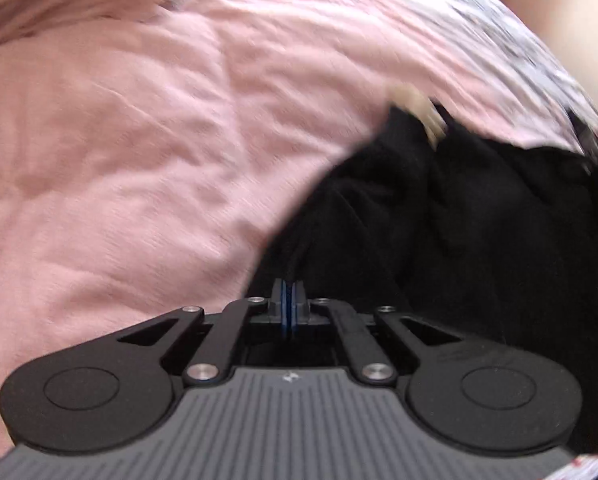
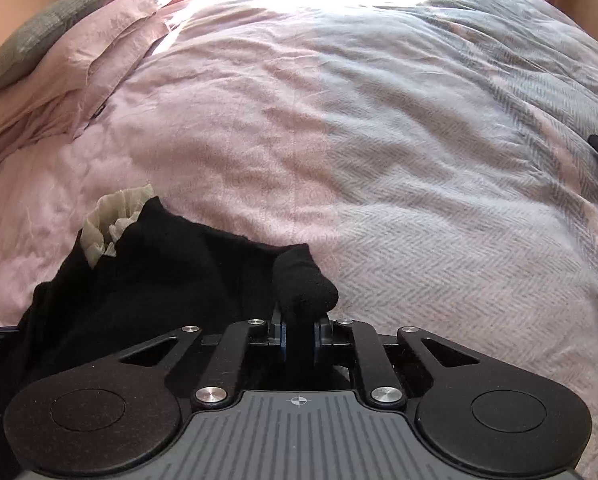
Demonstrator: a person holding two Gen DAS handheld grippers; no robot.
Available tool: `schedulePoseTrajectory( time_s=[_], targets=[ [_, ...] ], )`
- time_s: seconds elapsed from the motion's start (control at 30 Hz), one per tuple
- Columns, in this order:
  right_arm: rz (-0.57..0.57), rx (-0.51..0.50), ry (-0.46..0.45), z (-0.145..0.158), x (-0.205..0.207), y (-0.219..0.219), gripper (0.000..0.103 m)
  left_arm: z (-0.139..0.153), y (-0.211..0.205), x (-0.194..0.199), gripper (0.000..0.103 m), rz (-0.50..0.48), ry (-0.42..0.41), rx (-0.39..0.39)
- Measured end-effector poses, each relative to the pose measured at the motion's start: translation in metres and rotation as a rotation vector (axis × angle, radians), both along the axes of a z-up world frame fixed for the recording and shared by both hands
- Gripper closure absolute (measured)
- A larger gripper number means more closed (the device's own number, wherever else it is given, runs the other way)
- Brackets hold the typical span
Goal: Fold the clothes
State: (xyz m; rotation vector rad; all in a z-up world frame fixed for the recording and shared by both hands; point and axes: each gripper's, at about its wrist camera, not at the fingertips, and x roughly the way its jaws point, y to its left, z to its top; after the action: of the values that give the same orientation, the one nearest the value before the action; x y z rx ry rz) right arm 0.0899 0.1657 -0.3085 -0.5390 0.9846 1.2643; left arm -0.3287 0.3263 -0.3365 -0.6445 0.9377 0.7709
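Black garment (image 2: 171,280) lies bunched on the bed's pink duvet (image 2: 227,128), cream frill (image 2: 111,220) showing at one edge. Right tool (image 2: 297,338) clamped on a rolled fold of the black cloth. Left tool (image 1: 287,300) pressed together, a thin black edge seemingly pinched. Judgement: draw both corners apart evenly, keep tension, lay flat before folding.

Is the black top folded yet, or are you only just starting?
Only just starting. Done: both grippers have a pinch of the black top. In hand: the left gripper and the right gripper are each shut on a bit of its fabric. Left to do: it lies bunched on the pink bedcover, cream frill poking out, no neat fold showing yet.
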Motion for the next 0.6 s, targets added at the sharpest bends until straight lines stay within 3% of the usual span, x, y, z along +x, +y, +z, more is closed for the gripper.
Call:
schedulePoseTrajectory(
  time_s=[0.13, 0.23, 0.33, 0.37, 0.4, 0.43, 0.47, 0.53, 0.57, 0.6],
  targets=[
    [0.038, 0.11, -0.024, 0.036, 0.016, 0.004, 0.096, 0.041, 0.042, -0.018, 0.103, 0.109, 0.004, 0.121],
    [0.013, 0.203, -0.033, 0.06, 0.032, 0.013, 0.096, 0.068, 0.071, -0.017, 0.102, 0.088, -0.019, 0.182],
    [-0.025, 0.246, -0.059, 0.061, 0.05, 0.028, 0.096, 0.081, 0.097, -0.007, 0.1, 0.078, -0.023, 0.269],
    [-0.025, 0.225, -0.065, 0.055, 0.054, 0.036, 0.094, 0.077, 0.109, -0.003, 0.101, 0.098, -0.023, 0.279],
    [-0.022, 0.162, -0.058, 0.043, 0.06, 0.047, 0.093, 0.07, 0.12, 0.002, 0.101, 0.133, 0.027, 0.303],
    [-0.02, 0.081, -0.054, 0.029, 0.064, 0.056, 0.084, 0.059, 0.135, 0.007, 0.098, 0.139, 0.081, 0.281],
    [-0.037, -0.009, -0.081, 0.015, 0.067, 0.064, 0.066, 0.051, 0.146, 0.008, 0.094, 0.156, 0.115, 0.253],
    [-0.044, -0.05, -0.131, 0.004, 0.069, 0.067, 0.059, 0.047, 0.157, 0.011, 0.093, 0.151, 0.091, 0.213],
    [-0.031, -0.028, -0.113, 0.005, 0.071, 0.068, 0.058, 0.049, 0.157, 0.015, 0.086, 0.114, 0.055, 0.203],
    [-0.025, -0.004, -0.093, 0.007, 0.074, 0.07, 0.057, 0.051, 0.157, 0.021, 0.065, 0.061, 0.025, 0.188]
  ],
)
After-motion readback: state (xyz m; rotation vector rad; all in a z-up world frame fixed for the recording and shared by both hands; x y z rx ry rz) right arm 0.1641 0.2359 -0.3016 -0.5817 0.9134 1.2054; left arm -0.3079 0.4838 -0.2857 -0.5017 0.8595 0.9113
